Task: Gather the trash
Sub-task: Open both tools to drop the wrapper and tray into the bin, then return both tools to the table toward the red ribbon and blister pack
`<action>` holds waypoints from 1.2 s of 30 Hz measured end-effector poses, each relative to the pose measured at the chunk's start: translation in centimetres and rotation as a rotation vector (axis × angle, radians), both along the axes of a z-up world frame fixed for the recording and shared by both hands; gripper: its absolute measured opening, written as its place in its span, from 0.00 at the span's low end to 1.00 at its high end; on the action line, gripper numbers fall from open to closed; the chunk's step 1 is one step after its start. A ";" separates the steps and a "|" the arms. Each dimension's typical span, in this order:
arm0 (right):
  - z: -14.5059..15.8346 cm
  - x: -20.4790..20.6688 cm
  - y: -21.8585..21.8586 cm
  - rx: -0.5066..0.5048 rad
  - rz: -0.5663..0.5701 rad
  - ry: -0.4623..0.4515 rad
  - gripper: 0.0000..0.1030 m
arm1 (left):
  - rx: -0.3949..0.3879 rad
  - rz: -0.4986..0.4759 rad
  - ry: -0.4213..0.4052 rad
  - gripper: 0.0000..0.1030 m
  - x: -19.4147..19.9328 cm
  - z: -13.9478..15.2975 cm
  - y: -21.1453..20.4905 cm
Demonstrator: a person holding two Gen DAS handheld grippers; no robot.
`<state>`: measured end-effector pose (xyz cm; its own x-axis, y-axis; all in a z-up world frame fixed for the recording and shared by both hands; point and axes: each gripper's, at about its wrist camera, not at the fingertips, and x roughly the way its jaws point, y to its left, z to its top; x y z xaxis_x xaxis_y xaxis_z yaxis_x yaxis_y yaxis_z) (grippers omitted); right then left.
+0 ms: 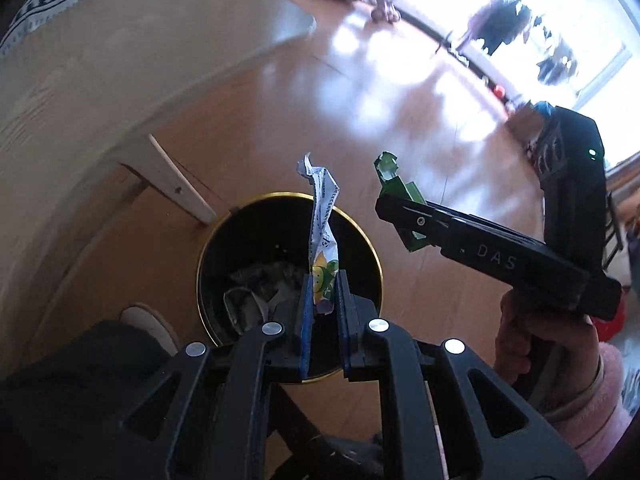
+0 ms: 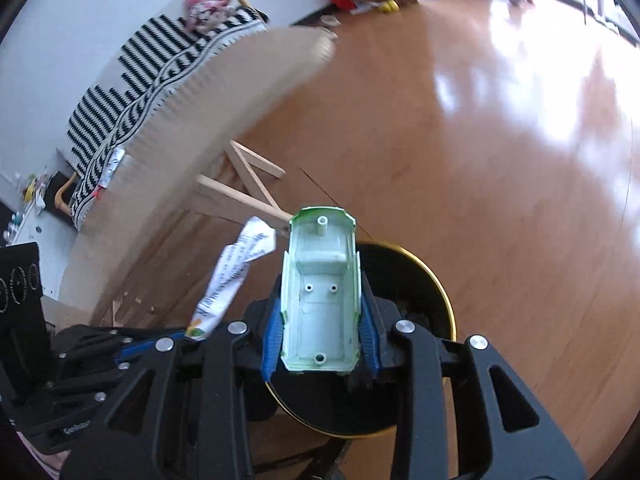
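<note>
The left gripper (image 1: 324,300) grips a crumpled wrapper (image 1: 322,232) and the right gripper (image 2: 320,332) grips a green toy car shell (image 2: 320,292), both above the black bin (image 1: 224,240)

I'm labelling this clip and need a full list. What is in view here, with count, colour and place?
Crumpled wrapper: one, white with printed text and a yellow-green picture, clamped in the left gripper above the bin.
Toy car shell: one, green outside and pale inside, clamped in the right gripper above the bin.
Trash bin: one, black with a gold rim, on the floor beside the table, crumpled trash inside.
Table: one, pale wood, rounded edge.
Striped cloth: one, black and white, draped at the table's far side.
Floor: orange-brown wood, glossy.
Left gripper: black, blue pads.
Right gripper: black, blue pads.
Hand: one, pink sleeve, holding the right gripper.
</note>
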<state>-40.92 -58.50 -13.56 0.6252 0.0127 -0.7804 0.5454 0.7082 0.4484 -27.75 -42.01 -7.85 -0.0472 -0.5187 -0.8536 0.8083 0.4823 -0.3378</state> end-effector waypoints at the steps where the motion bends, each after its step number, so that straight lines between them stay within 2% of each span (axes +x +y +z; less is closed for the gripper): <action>1: -0.5 -0.5 -0.7 0.021 -0.007 -0.005 0.32 | 0.012 -0.004 -0.011 0.10 0.0 -0.1 -0.2; 9: -1.6 -0.9 -1.4 0.111 -0.037 -0.021 0.32 | 0.047 -0.014 0.020 0.10 -0.1 -1.2 -1.3; 12: -1.8 -0.9 -1.9 0.137 -0.057 0.010 0.32 | 0.069 -0.044 0.019 0.12 -0.4 -1.5 -1.7; 13: -1.9 -0.9 -2.2 0.168 -0.064 0.022 0.36 | 0.091 -0.049 0.003 0.26 -0.6 -1.6 -1.9; 14: -1.8 -0.7 -2.4 0.189 -0.089 0.031 0.59 | 0.098 -0.046 -0.009 0.63 -0.7 -1.6 -1.9; 15: -1.8 -1.0 -2.9 0.200 -0.114 0.023 0.77 | 0.092 -0.037 -0.022 0.83 -0.7 -1.5 -1.8; 16: -1.4 -1.5 -3.3 0.198 -0.139 -0.002 0.92 | 0.054 -0.010 -0.062 0.94 -0.8 -0.8 -1.3; 18: -0.3 -2.1 -3.3 0.157 -0.184 -0.007 0.94 | 0.032 -0.001 -0.102 0.94 -0.9 0.2 -0.9; 20: 1.1 -2.5 -3.5 0.067 -0.235 -0.009 0.94 | 0.009 -0.006 -0.123 0.94 -0.6 1.6 -0.5; 23: 3.2 -2.2 -3.0 -0.060 -0.254 0.004 0.94 | -0.047 0.056 -0.175 0.94 0.6 4.6 0.9; 27: 5.0 0.5 -1.8 -0.126 -0.188 0.013 0.94 | -0.120 0.206 -0.249 0.94 4.1 9.1 4.7; 30: 6.3 3.8 -0.8 -0.156 -0.135 0.020 0.94 | -0.169 0.359 -0.269 0.94 8.3 11.5 10.0; 33: 8.2 7.4 0.9 -0.197 -0.087 0.002 0.94 | -0.162 0.481 -0.271 0.94 11.6 11.7 14.7; 36: 10.1 11.5 3.3 -0.235 -0.018 -0.038 0.94 | -0.074 0.619 -0.310 0.94 15.3 10.3 20.1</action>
